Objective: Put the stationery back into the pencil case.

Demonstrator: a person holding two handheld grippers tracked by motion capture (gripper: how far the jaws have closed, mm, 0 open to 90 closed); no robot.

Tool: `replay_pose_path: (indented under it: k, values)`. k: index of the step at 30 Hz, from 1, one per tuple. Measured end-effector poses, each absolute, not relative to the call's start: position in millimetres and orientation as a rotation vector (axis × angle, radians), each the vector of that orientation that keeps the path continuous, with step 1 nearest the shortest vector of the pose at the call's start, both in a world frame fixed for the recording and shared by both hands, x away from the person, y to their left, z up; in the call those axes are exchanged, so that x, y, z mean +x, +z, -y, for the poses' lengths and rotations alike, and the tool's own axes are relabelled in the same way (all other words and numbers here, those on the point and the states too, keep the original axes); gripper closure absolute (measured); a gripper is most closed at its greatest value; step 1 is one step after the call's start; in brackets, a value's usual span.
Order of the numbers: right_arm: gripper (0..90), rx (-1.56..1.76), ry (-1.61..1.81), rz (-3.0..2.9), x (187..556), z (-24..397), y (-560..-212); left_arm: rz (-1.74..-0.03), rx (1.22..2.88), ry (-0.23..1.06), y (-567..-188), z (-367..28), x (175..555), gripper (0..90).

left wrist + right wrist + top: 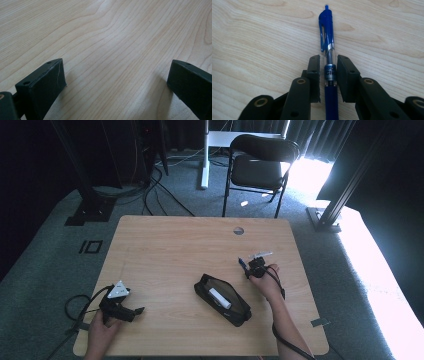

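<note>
Two black jaws of the right gripper (328, 75) sit either side of the blue pen (327, 37), pads hugging its clear barrel — clenched on it, with the pen lying flat on the wooden table (249, 37), clip end pointing to twelve o'clock. In the high view that gripper (252, 266) works at about four o'clock from the table's middle. At its eight o'clock lies the black pencil case (235, 309), unzipped, a white item (219, 298) inside. Far off at nine o'clock, the left gripper (131, 312) rests near the table's edge — jaws spread wide over bare wood, released.
</note>
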State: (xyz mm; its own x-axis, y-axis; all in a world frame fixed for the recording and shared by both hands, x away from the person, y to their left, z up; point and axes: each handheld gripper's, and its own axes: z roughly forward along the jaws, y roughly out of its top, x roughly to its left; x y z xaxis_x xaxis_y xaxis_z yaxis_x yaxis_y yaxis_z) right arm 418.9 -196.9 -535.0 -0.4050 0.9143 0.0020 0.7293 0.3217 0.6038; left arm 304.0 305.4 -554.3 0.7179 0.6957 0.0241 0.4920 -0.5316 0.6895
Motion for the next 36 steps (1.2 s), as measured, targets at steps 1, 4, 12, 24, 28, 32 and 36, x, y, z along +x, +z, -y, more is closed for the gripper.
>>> replay_pose_path:
  k: [1,4,12,24,28,32,36]
  values:
    - [74.0,1.467,0.757,-2.252,419.0,195.7,-535.1,-0.896,2.244,0.390,-554.4,-305.4,304.0,1.9]
    - [78.5,1.448,0.726,-2.264,418.9,192.4,-533.9,-0.896,2.245,0.390,-554.3,-305.4,304.0,1.9]
    - [79.2,1.516,0.765,-2.259,416.3,193.4,-531.8,-0.897,2.243,0.390,-554.4,-305.4,304.0,1.9]
    - [79.1,1.523,0.905,-2.209,405.0,201.8,-509.4,-0.897,2.244,0.390,-554.4,-305.4,304.0,1.9]
    - [79.1,1.498,0.945,-2.218,397.9,200.6,-501.6,-0.897,2.244,0.390,-554.4,-305.4,304.0,1.9]
    - [79.1,1.453,0.991,-2.240,386.4,197.4,-489.4,-0.897,2.243,0.390,-554.4,-305.3,304.0,1.9]
    - [79.1,1.432,1.047,-2.244,379.2,195.2,-481.7,-0.897,2.244,0.390,-554.4,-305.4,304.0,1.9]
